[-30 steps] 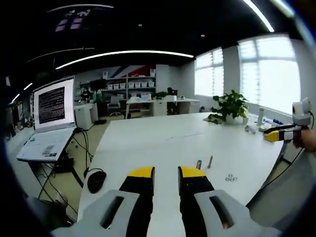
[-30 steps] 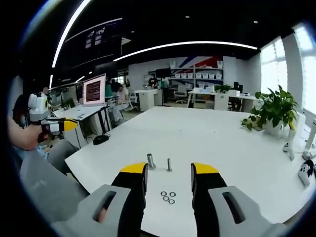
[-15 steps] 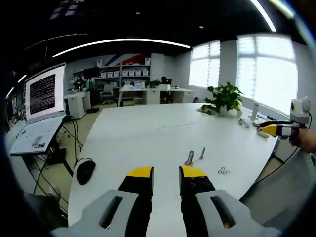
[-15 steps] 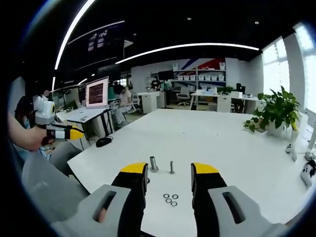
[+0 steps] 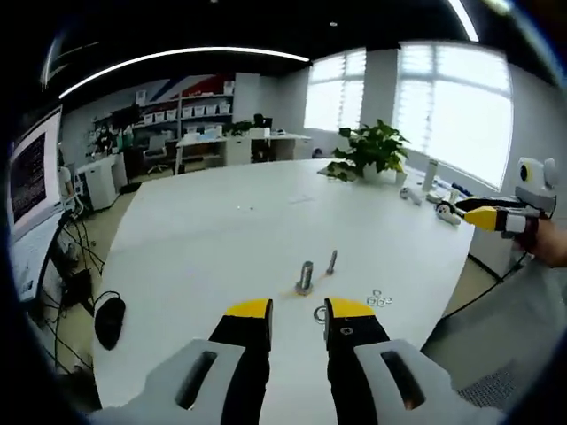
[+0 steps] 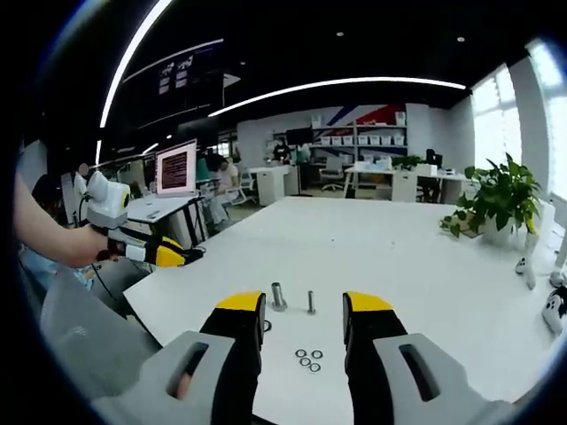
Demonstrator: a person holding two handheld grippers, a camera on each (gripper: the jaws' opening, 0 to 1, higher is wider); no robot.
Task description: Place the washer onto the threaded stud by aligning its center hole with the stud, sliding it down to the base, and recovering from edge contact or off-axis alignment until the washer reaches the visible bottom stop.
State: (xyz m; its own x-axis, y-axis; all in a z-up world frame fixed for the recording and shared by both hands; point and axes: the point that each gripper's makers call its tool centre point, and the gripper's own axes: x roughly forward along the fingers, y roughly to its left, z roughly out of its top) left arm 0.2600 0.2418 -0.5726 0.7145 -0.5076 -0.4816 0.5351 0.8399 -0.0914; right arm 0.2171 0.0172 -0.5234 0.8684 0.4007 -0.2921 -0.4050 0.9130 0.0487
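On the white table (image 6: 416, 266) nothing is fitted yet: a cluster of washers (image 6: 306, 358) lies flat near the edge, and one lone washer (image 5: 320, 312) sits just ahead of the left gripper (image 5: 297, 312). Two studs stand upright beyond, a thick one (image 6: 279, 297) and a thin one (image 6: 311, 302), both bare. Both grippers are spread and hold nothing; the right gripper (image 6: 302, 305) hovers above the cluster. Picking, aligning and sliding down all remain, I judge. A potted plant (image 6: 498, 202) and a mouse (image 5: 110, 320) sit well apart, blocking nothing.
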